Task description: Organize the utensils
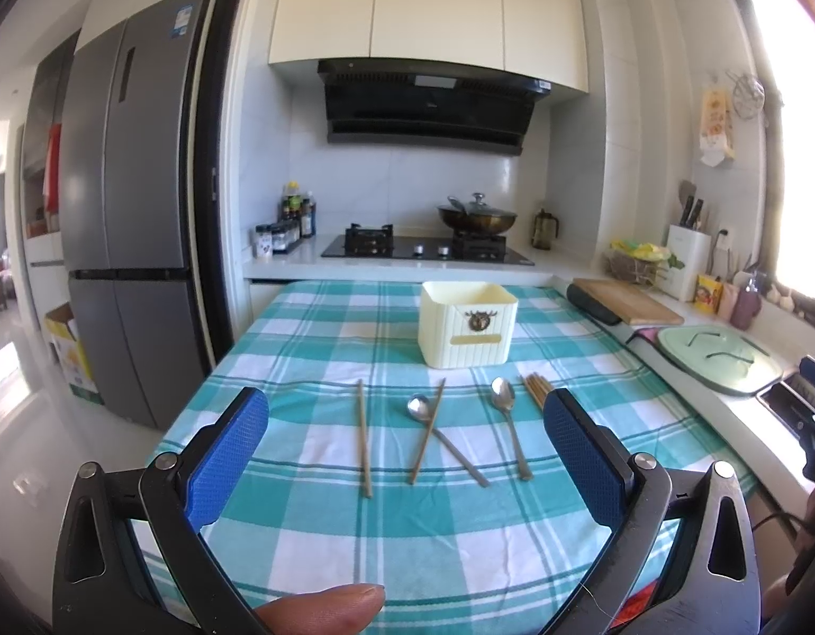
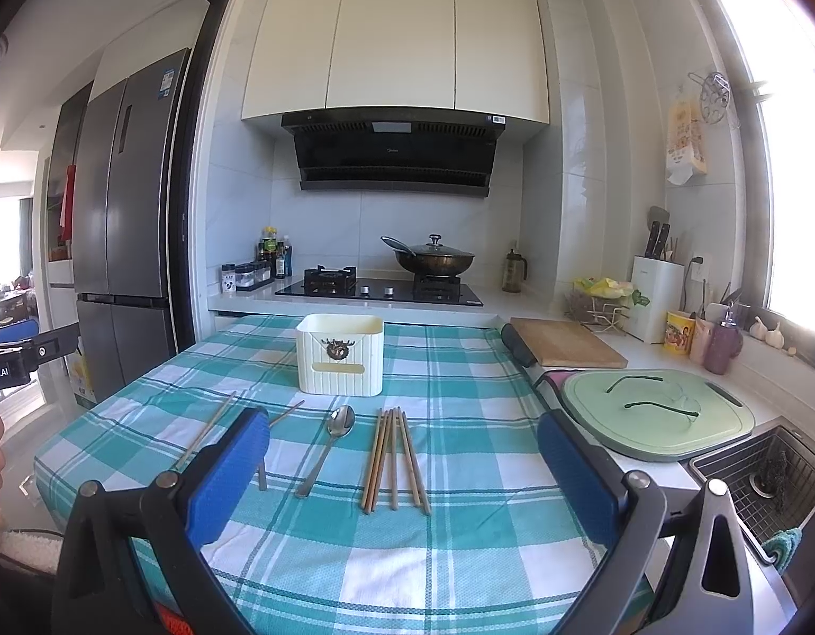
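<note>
A cream utensil holder [image 1: 467, 324] [image 2: 338, 353] stands on the teal checked tablecloth [image 1: 439, 540] [image 2: 460, 555]. In front of it lie a single chopstick [image 1: 363, 439], a chopstick [image 1: 427, 431] crossing a spoon [image 1: 444, 436], a second spoon [image 1: 509, 423] [image 2: 328, 447], and a bundle of several chopsticks [image 1: 535, 389] [image 2: 394, 457]. My left gripper [image 1: 406, 455] is open and empty, just short of the utensils. My right gripper [image 2: 405, 471] is open and empty, with the chopstick bundle lying between its blue pads [image 2: 574, 476].
A counter runs along the right with a wooden board [image 2: 563, 349], a green board [image 2: 656, 415] with glasses on it, and a sink [image 2: 767, 476]. A stove with a lidded wok [image 2: 434, 259] is behind the table. A fridge [image 1: 127, 196] stands at left.
</note>
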Demonstrator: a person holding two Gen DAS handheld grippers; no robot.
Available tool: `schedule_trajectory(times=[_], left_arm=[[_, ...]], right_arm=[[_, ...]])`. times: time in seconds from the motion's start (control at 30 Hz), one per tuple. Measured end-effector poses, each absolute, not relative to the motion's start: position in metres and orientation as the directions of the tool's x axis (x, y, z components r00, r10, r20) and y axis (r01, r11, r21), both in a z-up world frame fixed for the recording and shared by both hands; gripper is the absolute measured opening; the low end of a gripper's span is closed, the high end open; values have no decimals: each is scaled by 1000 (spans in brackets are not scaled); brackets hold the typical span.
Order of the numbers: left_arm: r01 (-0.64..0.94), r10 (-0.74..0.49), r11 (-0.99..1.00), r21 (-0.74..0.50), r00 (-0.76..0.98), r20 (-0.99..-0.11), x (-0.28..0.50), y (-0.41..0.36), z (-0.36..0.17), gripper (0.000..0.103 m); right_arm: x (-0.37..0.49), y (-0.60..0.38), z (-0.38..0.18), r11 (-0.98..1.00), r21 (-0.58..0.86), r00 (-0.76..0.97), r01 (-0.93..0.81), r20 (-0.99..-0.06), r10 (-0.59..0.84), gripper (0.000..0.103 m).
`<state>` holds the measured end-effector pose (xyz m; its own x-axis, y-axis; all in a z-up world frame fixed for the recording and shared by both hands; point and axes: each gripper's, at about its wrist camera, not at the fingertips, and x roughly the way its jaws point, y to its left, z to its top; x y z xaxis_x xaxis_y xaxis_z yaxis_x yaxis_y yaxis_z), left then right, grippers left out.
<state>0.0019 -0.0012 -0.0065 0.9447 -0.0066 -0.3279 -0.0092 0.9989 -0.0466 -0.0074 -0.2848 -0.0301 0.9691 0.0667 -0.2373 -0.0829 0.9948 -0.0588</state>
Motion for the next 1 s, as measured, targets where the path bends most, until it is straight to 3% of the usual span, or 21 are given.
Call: schedule_trajectory(times=[1.0], left_arm=[[-13, -4, 999, -50, 946, -323, 0, -5, -4, 103]], right_arm=[[-7, -287, -29, 995, -59, 973, -79, -223, 64, 103]])
